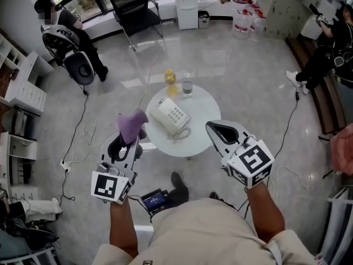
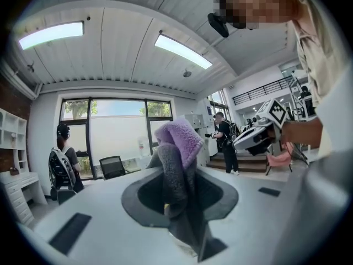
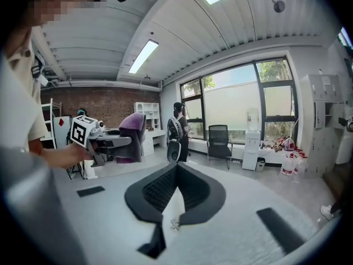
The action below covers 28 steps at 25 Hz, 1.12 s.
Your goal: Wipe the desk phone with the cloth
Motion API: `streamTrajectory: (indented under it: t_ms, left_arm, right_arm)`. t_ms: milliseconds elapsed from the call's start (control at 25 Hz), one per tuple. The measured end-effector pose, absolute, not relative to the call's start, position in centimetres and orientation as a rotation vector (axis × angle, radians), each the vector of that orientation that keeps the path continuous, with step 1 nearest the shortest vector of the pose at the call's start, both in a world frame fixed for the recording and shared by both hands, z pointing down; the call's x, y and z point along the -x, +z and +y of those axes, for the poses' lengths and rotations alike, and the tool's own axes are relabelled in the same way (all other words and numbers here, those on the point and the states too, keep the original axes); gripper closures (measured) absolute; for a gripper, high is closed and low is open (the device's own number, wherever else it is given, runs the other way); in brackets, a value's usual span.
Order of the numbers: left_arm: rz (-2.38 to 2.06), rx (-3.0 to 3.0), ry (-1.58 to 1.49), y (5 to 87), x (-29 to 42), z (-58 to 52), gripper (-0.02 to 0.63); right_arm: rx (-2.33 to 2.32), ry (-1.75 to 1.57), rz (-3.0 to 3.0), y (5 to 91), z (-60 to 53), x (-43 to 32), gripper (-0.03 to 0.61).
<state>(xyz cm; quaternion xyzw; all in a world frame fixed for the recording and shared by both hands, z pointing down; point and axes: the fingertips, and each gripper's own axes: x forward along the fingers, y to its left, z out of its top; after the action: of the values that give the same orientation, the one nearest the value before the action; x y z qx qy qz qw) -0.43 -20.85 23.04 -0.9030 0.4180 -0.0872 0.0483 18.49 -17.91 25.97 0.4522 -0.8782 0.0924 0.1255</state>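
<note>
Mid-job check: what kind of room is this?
Likely an open office or workspace: a black office chair by large windows, a water dispenser, and a desk phone on a small round table.

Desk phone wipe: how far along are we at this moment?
Done: the purple cloth is picked up, clamped in the left gripper. In hand: the approach. The cloth is held by the round table's left edge in the head view, not touching the desk phone. The right gripper is shut and empty. Left: all the wiping; no contact with the phone yet.
</note>
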Motion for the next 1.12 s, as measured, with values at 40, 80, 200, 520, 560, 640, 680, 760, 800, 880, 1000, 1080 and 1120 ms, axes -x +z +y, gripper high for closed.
streamTrajectory:
  t_ms: [40, 80, 200, 520, 560, 640, 680, 760, 800, 880, 1000, 1080, 1120]
  left_arm:
    - [1.27, 2.757, -0.262, 23.1, 1.1, -21.6, 0.517]
    - [1.267, 2.761, -0.257, 23.2, 1.8, -22.4, 0.517]
    - [1.258, 2.773, -0.241, 23.7, 3.8, -24.6, 0.517]
    - [1.237, 2.812, -0.19, 24.7, 9.0, -29.1, 0.517]
    - [1.245, 2.817, -0.186, 24.8, 9.6, -29.4, 0.517]
    - [1.271, 2.824, -0.182, 25.3, 10.7, -29.7, 0.517]
    - [1.286, 2.826, -0.183, 25.6, 11.1, -29.8, 0.517]
    - [1.321, 2.823, -0.189, 26.2, 11.9, -30.0, 0.517]
    - [1.338, 2.819, -0.195, 26.5, 12.3, -30.0, 0.517]
    - [1.373, 2.807, -0.209, 26.8, 13.2, -29.9, 0.517]
    - [1.437, 2.79, -0.22, 27.0, 14.4, -29.3, 0.517]
    - [1.469, 2.782, -0.227, 27.1, 14.8, -28.8, 0.517]
    - [1.479, 2.779, -0.231, 27.2, 14.8, -28.7, 0.517]
  right_arm:
    - [-1.32, 0.27, -2.551, 26.1, -18.6, -17.8, 0.586]
    - [-1.322, 0.269, -2.545, 26.2, -19.3, -17.1, 0.586]
    - [-1.331, 0.26, -2.527, 26.6, -21.5, -15.1, 0.586]
    - [-1.352, 0.239, -2.48, 26.5, -26.9, -10.1, 0.586]
    - [-1.341, 0.241, -2.479, 26.6, -27.4, -9.4, 0.586]
    - [-1.314, 0.243, -2.479, 26.9, -28.3, -8.3, 0.584]
    - [-1.3, 0.244, -2.481, 27.2, -28.8, -7.8, 0.584]
    - [-1.269, 0.244, -2.491, 27.7, -29.8, -7.1, 0.584]
    - [-1.252, 0.244, -2.499, 28.0, -30.3, -6.7, 0.584]
    - [-1.212, 0.245, -2.517, 28.6, -31.1, -5.8, 0.584]
    - [-1.142, 0.24, -2.537, 29.2, -31.9, -4.3, 0.583]
    - [-1.103, 0.238, -2.547, 29.5, -32.2, -3.7, 0.583]
    - [-1.088, 0.24, -2.553, 29.7, -32.4, -3.4, 0.583]
